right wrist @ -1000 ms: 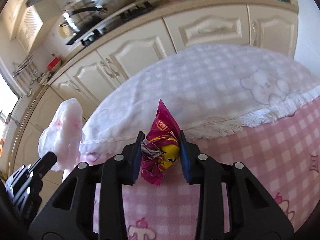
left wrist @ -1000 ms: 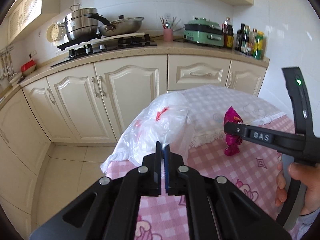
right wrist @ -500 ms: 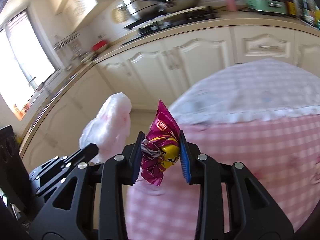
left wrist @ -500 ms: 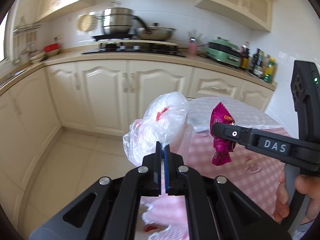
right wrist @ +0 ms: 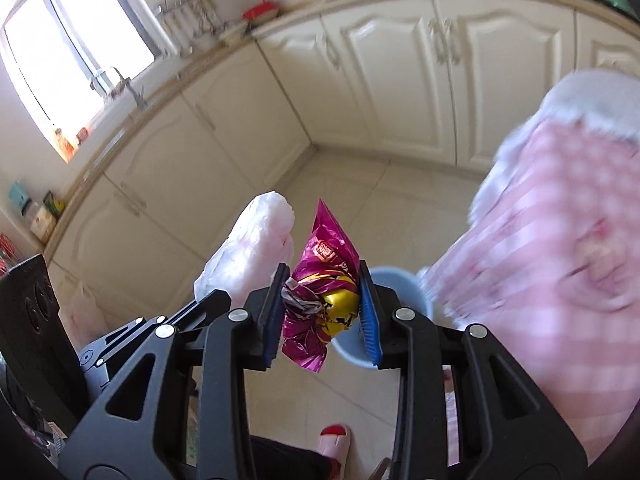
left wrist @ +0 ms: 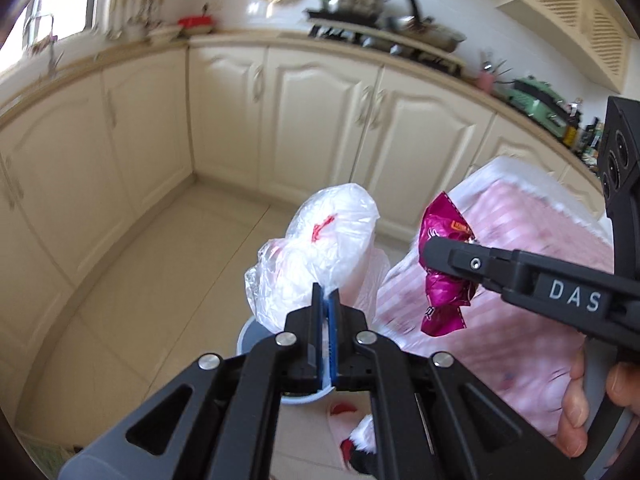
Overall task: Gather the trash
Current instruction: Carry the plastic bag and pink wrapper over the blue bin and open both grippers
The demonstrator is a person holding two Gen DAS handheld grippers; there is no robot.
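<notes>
My left gripper (left wrist: 327,300) is shut on a crumpled clear plastic bag (left wrist: 320,248) with red print, which bulges up ahead of the jaws. My right gripper (right wrist: 320,300) is shut on a crinkled magenta and yellow snack wrapper (right wrist: 324,292); from the left wrist view that wrapper (left wrist: 444,268) hangs from the right gripper's fingers (left wrist: 452,256) beside the bag. Both grippers hang over the tiled floor, above a pale blue bin (right wrist: 394,280) standing beside the table. The same bin (left wrist: 250,336) is mostly hidden under my left gripper.
The table with its pink checked cloth (right wrist: 560,240) fills the right side. Cream kitchen cabinets (left wrist: 312,128) run around the corner behind. A person's hand (left wrist: 580,404) holds the right gripper, and feet in pink slippers (right wrist: 336,436) stand on the floor below.
Both grippers have swung left off the table and now hang lower over the floor, still holding the bag and the wrapper. The blue bin has come into view beneath them.
</notes>
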